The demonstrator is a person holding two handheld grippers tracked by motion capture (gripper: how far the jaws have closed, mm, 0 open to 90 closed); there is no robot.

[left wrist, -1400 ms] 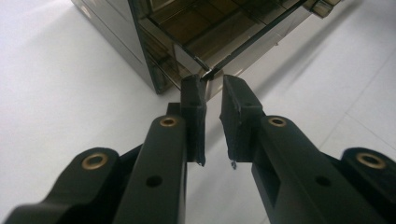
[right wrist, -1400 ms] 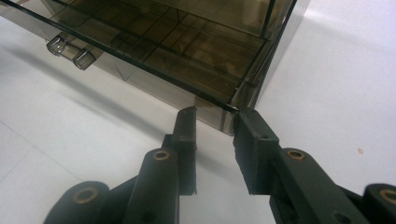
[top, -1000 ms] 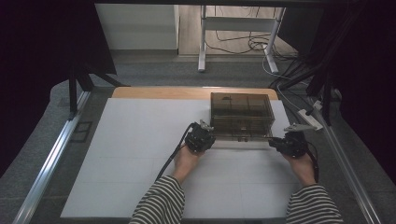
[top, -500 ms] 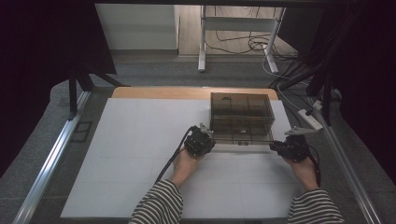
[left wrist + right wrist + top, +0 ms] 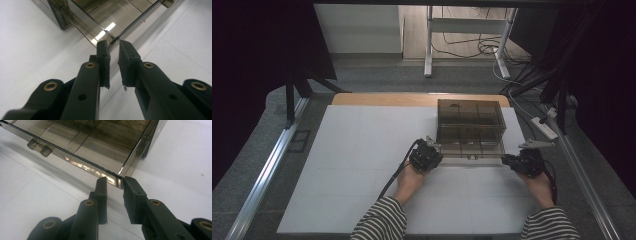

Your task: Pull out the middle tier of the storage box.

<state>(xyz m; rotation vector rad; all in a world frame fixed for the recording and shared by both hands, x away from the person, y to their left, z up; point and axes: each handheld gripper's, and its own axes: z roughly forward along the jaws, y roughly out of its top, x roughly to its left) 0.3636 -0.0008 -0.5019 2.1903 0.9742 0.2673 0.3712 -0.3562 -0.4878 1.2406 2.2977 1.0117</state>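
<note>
A smoky see-through box (image 5: 469, 117) stands on the white table (image 5: 362, 165), right of the middle. Its lower drawer (image 5: 471, 149) juts out toward me, split into compartments with nothing in them that I can make out. My left gripper (image 5: 436, 149) is at the drawer's front left corner; in the left gripper view the jaws (image 5: 113, 46) stand narrowly apart with that corner (image 5: 113, 40) wedged between their tips. My right gripper (image 5: 506, 157) holds the front right corner the same way (image 5: 115, 181), the drawer wall (image 5: 120, 180) caught between its tips.
A wooden strip (image 5: 412, 98) runs along the table's far edge behind the box. Metal rails (image 5: 267, 170) flank the table left and right. A white power strip (image 5: 544, 128) lies past the right edge, with cables (image 5: 477, 47) on the floor beyond.
Both hands have drawn slightly back toward me, and the drawer has slid a little farther out of the box with them.
</note>
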